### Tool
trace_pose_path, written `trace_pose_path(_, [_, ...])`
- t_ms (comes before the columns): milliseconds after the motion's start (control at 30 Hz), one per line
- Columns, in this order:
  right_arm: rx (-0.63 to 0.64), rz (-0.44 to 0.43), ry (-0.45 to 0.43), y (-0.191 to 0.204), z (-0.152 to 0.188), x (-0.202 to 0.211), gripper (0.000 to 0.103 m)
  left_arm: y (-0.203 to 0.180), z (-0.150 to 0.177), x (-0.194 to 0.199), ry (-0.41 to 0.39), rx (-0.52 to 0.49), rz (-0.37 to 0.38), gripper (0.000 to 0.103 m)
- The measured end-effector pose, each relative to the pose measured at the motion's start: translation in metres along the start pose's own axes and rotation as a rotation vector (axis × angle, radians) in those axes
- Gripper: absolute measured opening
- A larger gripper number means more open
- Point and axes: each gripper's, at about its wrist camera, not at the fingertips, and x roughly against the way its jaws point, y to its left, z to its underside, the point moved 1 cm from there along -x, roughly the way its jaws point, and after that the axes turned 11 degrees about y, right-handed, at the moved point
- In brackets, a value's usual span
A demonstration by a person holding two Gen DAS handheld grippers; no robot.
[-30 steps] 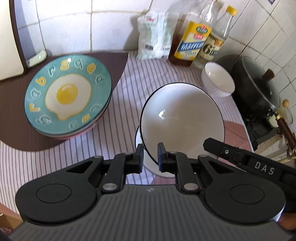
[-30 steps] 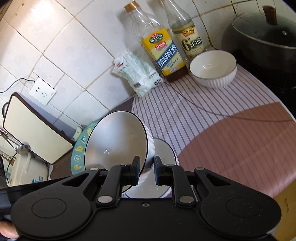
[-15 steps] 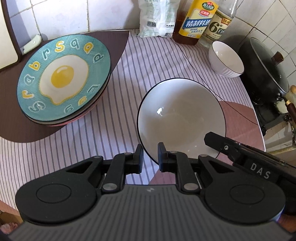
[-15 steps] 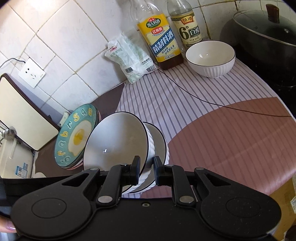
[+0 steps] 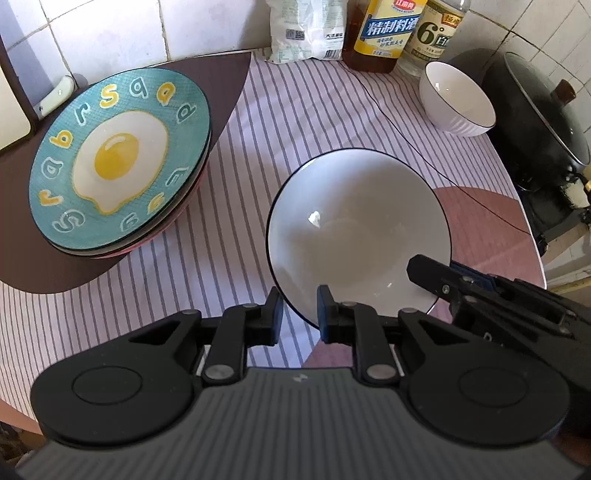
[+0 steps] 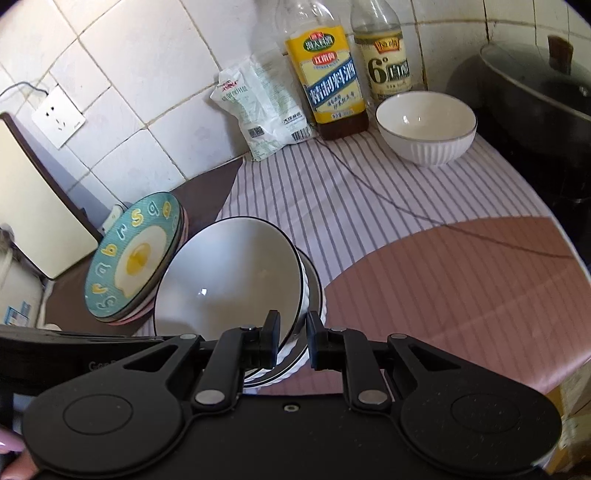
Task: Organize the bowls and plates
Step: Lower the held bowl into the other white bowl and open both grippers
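Bowl (image 5: 354, 229) seen from the left wrist: white, black-edged, tipped up toward the lens above the striped cloth (image 5: 288, 122). Near rim pinched in the left gripper (image 5: 300, 314), fingers drawn in narrow on the lip. Probably gripped at the edge so as to steer it down squarely. Off to the left, well apart, stacked plates (image 5: 118, 155) with the fried-egg one on top. At the back, small ribbed bowl (image 5: 458, 96) just beside two bottles (image 5: 384, 33); lidded black pot (image 5: 543, 122) at the right edge. Thin cord (image 5: 406, 140) trailing across the cloth behind the bowl.

From the right wrist: same bowl clamped at its ribbed wall by the right gripper (image 6: 293, 339), likewise narrow. Sitting aslant in a second matching bowl (image 6: 316, 291) beneath, not yet seated flat. Judged as mid-nesting, with the tilt left to be levelled before letting go. Plates close on the left, so little room for swinging that way; salt bag (image 6: 266, 107) and small bowl far enough back to be no hindrance.
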Motion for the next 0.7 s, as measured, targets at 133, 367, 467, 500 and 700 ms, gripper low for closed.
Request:
trace_pose_path(133, [0.049,0.047,-0.015,0.003,-0.001,0.0,0.02,-0.001,0.0,0.0,-0.003,0.003,0.001,0.018])
trace_pose_path(367, [0.16,0.099,-0.011,0.011,0.001,-0.004,0.023,0.002,0.001,0.009,-0.017,0.017,0.029,0.022])
trace_pose_path(467, [0.199,0.101,-0.016,0.012,0.003,-0.004,0.025,0.004,-0.001,0.023,-0.034,0.014,0.074,0.026])
trace_pose_path(500, [0.209,0.091,-0.019,0.011,0.002,-0.002,0.028,0.004,-0.004,0.028,-0.038,0.024,0.094,0.027])
trace_pose_path(700, [0.238,0.0,-0.099,-0.005,-0.001,0.02,0.042,-0.014,-0.029,0.061,-0.132,-0.019,0.168,0.034])
